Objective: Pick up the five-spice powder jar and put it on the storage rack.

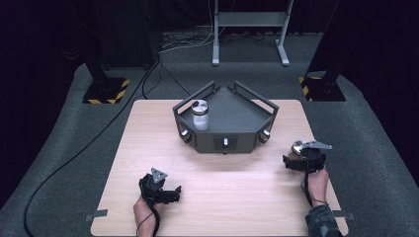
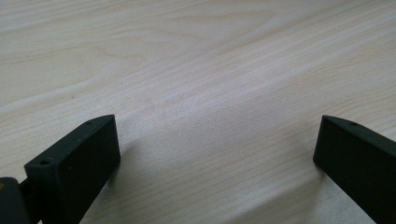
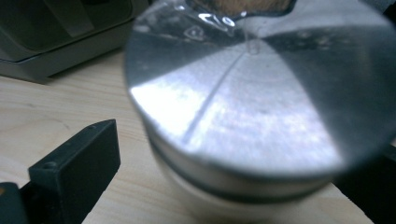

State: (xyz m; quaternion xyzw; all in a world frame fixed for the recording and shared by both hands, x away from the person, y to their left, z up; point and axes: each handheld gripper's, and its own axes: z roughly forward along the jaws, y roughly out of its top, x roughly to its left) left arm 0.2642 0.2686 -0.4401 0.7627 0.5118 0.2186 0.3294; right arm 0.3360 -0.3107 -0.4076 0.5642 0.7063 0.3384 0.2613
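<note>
Right gripper (image 3: 224,186) jaws spread around a round, brushed-metal-lidded jar (image 3: 261,107); left gripper (image 2: 217,154) jaws spread over bare grained wood table (image 2: 196,70).

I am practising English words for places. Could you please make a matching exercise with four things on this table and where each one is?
Things:
1. jar with white lid
2. jar with metal lid
3. left tongs
4. dark tray

Places:
a. middle of the table, far side
b. between the right tongs
c. inside the tray, left part
d. over bare wood, near edge

Pairs: 1-c, 2-b, 3-d, 4-a
</note>
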